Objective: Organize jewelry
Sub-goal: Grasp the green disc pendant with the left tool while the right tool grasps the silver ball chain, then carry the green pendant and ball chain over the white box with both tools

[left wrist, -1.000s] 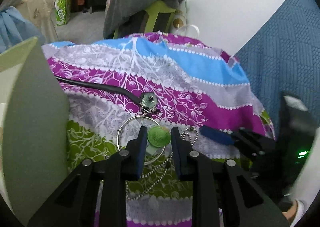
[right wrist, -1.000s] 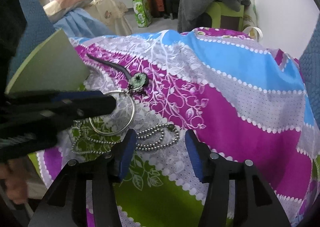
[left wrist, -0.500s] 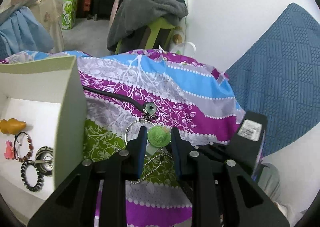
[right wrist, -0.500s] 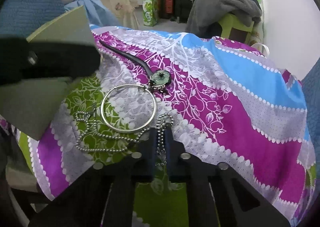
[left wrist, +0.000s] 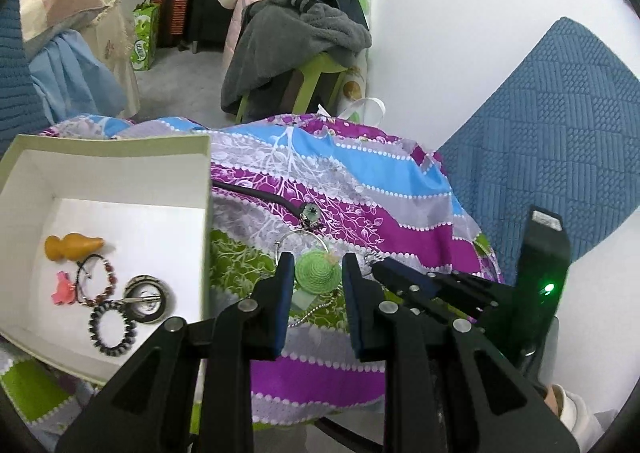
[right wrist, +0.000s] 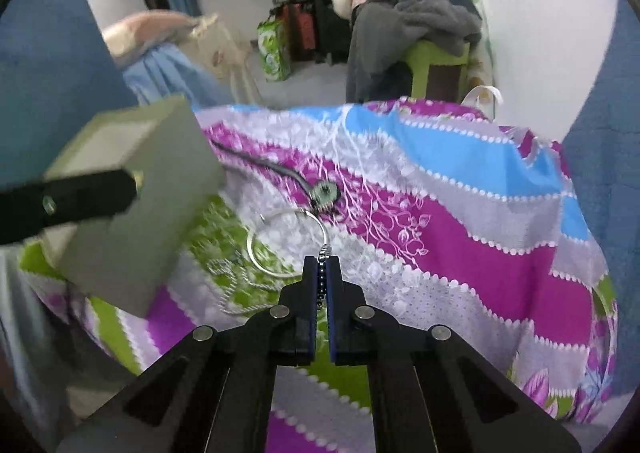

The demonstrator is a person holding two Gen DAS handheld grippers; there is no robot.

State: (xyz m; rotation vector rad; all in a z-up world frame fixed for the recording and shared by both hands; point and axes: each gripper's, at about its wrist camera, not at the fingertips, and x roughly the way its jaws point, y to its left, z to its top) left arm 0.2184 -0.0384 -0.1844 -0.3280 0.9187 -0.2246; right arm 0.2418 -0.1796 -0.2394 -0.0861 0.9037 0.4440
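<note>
My left gripper (left wrist: pixel 316 273) is shut on a small green hat-shaped ornament (left wrist: pixel 318 273), held above the cloth just right of the white jewelry box (left wrist: pixel 120 169). The box holds an orange piece (left wrist: pixel 72 247), a beaded bracelet (left wrist: pixel 98 281), a black ring bracelet (left wrist: pixel 112 327) and a round case. My right gripper (right wrist: pixel 321 273) is shut on a silver ball chain (right wrist: pixel 321 277) and lifts it; the chain trails down left onto the cloth. A silver bangle (right wrist: pixel 286 243) and a black cord pendant (right wrist: pixel 324 193) lie on the cloth beyond it.
The patterned cloth (right wrist: pixel 440 221) covers the work surface. The box (right wrist: pixel 132 205) stands at its left in the right wrist view. A green stool piled with clothes (left wrist: pixel 296 37) stands behind. Blue textured fabric (left wrist: pixel 540 133) is on the right.
My left gripper has risen and swung back with the green ornament, bringing the box's inside into view. My right gripper closed on the ball chain and raised it off the cloth.
</note>
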